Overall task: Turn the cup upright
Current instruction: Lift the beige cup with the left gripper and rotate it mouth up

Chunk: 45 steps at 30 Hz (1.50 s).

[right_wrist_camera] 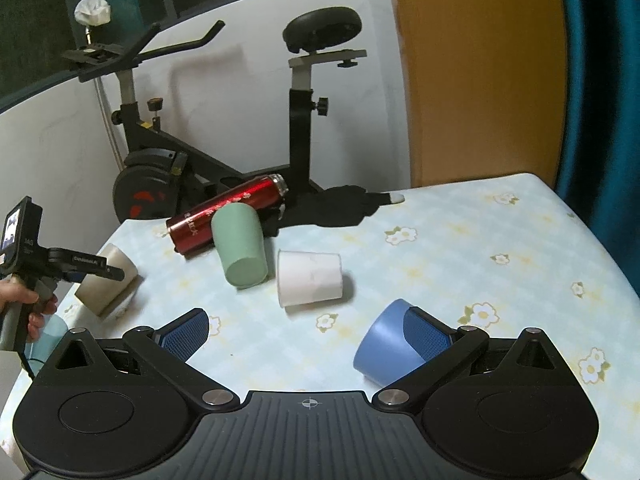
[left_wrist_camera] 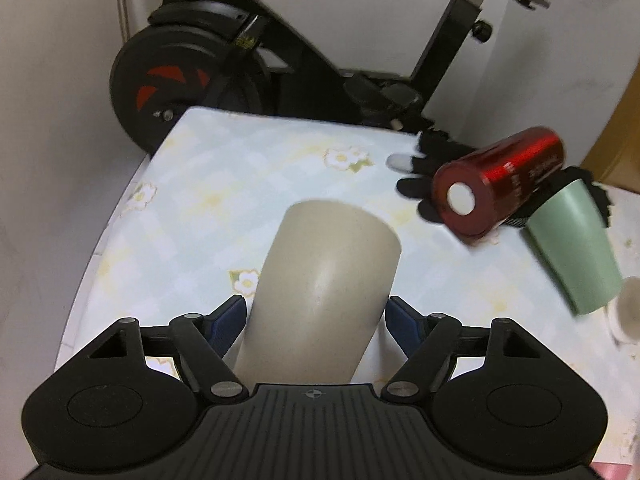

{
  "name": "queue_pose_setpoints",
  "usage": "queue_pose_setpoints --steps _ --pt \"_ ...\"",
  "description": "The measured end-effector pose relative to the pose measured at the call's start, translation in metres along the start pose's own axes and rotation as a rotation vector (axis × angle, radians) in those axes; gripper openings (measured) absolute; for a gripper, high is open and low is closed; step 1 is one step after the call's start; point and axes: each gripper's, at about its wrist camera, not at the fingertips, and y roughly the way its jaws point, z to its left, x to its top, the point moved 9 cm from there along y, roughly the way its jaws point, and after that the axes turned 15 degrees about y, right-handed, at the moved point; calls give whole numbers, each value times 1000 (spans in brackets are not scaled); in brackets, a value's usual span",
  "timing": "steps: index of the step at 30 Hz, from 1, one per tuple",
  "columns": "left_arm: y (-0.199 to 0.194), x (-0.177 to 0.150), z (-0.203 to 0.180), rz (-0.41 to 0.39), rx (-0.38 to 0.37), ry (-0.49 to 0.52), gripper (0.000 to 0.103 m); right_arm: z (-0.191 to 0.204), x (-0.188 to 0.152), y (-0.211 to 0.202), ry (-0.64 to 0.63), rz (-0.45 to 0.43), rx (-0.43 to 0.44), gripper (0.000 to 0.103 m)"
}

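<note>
Left hand-held gripper (left_wrist_camera: 316, 312) clamped on the beige cup (left_wrist_camera: 320, 288), blue pads (left_wrist_camera: 226, 322) pressed against both sides of its body. Seen from the right wrist, cup (right_wrist_camera: 106, 280) tilted at the near-left corner of the surface (right_wrist_camera: 460, 240), one end down toward the cloth, the other slanted up; cannot tell which end is the mouth. Bare hand (right_wrist_camera: 24, 300) wrapped round the left gripper's grip at the frame edge.

Right hand-held gripper (right_wrist_camera: 308, 336) spread wide, nothing between the fingers. Right finger pad (right_wrist_camera: 426, 336) lying over the side of a blue cup (right_wrist_camera: 384, 348), which rests on its side just in front; touching or merely overlapping, cannot tell.

Further out, a white cup (right_wrist_camera: 310, 278) on its side near the middle of the flowered cloth. Beside it to the left, a green cup (right_wrist_camera: 240, 246) tipped over, leaning against a red bottle (right_wrist_camera: 228, 214) that also lies flat. Same pair in the left view: red bottle (left_wrist_camera: 500, 184) with its base facing the camera, green cup (left_wrist_camera: 572, 248) just right of it. Black glove (right_wrist_camera: 340, 210) sprawled behind the bottle near the far edge, one pale fingertip showing. Beyond the surface, an exercise bike (right_wrist_camera: 200, 160) against the white wall.
</note>
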Motion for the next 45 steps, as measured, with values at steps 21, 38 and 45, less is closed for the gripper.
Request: queue_pose_setpoints --steps 21,38,45 --pt "-78 -8 -61 -105 -90 -81 65 -4 1 -14 19 -9 26 103" --pt "-132 -99 -293 -99 -327 8 65 -75 21 -76 110 -113 -15 103" --pt "-121 -133 -326 -68 -335 9 65 -92 13 -89 86 -117 -49 103"
